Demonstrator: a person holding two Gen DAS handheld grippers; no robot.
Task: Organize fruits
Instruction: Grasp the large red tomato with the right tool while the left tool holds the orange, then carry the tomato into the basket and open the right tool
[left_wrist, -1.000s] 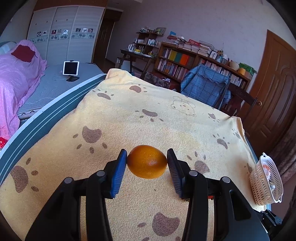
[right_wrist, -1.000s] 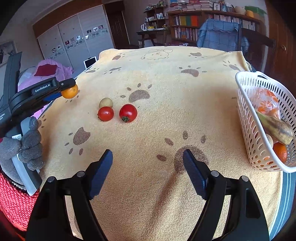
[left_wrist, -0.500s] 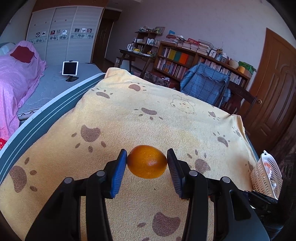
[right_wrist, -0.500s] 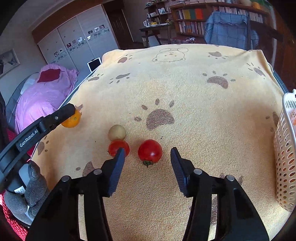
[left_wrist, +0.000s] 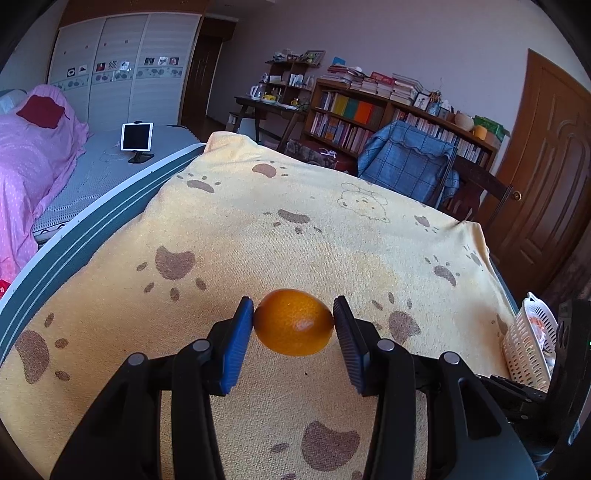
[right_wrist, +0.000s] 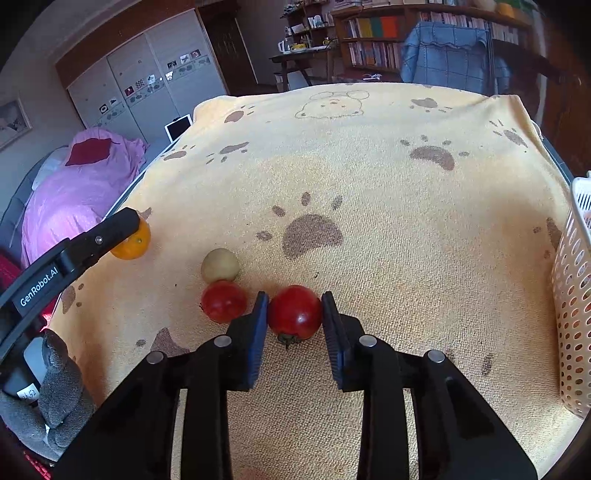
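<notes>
White words "GenRobot.AI" on black side of left gripper (right_wrist: 122, 236), seen in right wrist view. Small white tag (right_wrist: 27, 394) low on same gripper's handle, by grey glove (right_wrist: 55, 398); dark marks on it, too small to read. No other words readable.

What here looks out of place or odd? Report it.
Nothing looks spilled or damaged. Loose on the blanket rather than in the basket lie a red tomato and a pale round fruit. The right gripper is clamped on the other tomato; the left gripper holds an orange.
</notes>
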